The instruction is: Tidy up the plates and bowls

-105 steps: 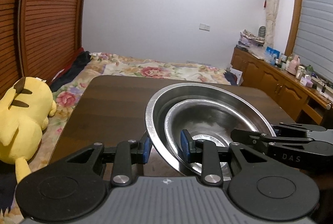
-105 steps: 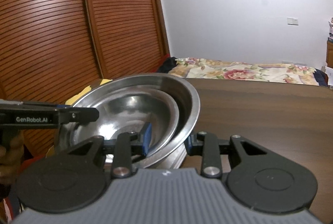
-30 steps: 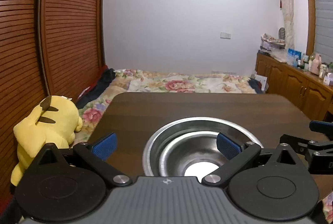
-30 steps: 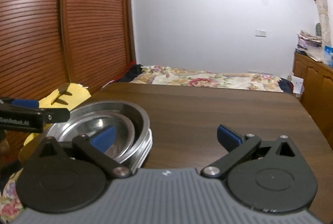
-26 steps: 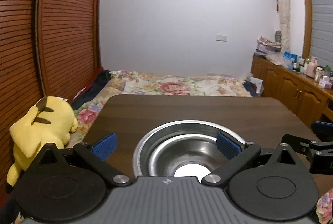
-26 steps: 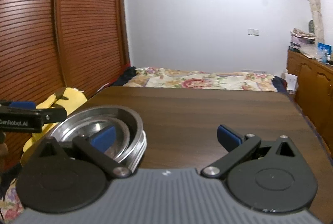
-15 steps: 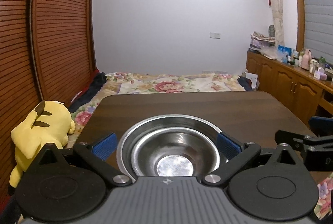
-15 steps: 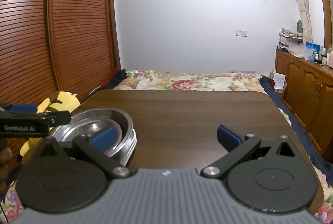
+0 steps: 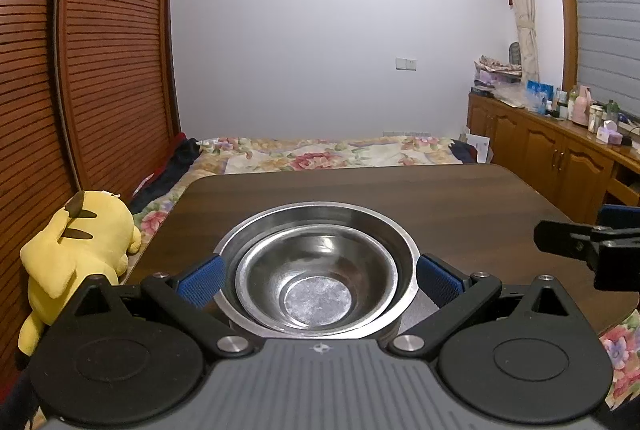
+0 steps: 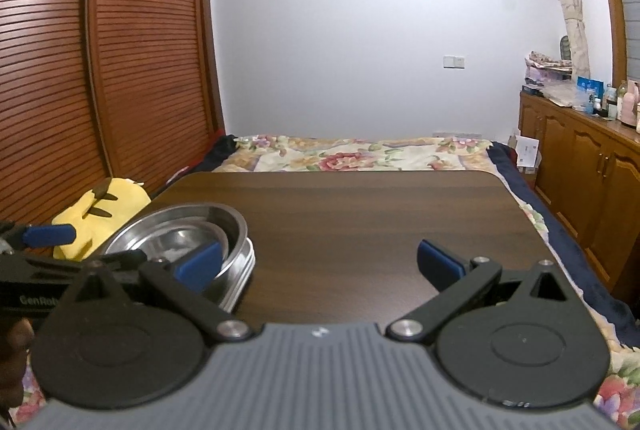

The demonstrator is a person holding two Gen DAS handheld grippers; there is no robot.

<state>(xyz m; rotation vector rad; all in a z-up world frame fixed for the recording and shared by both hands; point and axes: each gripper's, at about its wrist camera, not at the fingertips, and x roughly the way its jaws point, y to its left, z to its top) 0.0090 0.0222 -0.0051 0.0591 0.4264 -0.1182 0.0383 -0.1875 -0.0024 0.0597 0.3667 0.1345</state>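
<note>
A stack of steel bowls [image 9: 316, 270] rests on the dark wooden table [image 9: 440, 198], a smaller bowl [image 9: 316, 286] nested inside a larger one. My left gripper [image 9: 318, 280] is open, its blue pads on either side of the stack without touching it. In the right wrist view the stack [image 10: 188, 242] sits at the table's left near edge. My right gripper [image 10: 318, 264] is open and empty over bare table [image 10: 380, 214], to the right of the stack. The right gripper's finger also shows at the right edge of the left wrist view [image 9: 580, 242].
A yellow plush toy [image 9: 76, 242] lies off the table's left side. A bed with a floral cover [image 9: 320, 154] lies beyond the far edge. Wooden cabinets [image 9: 560, 158] line the right wall, slatted wardrobe doors [image 9: 80, 70] the left.
Both grippers released the bowl stack, opened wide and drew back. The stack now rests on the table. In the last second both views pulled back a little further.
</note>
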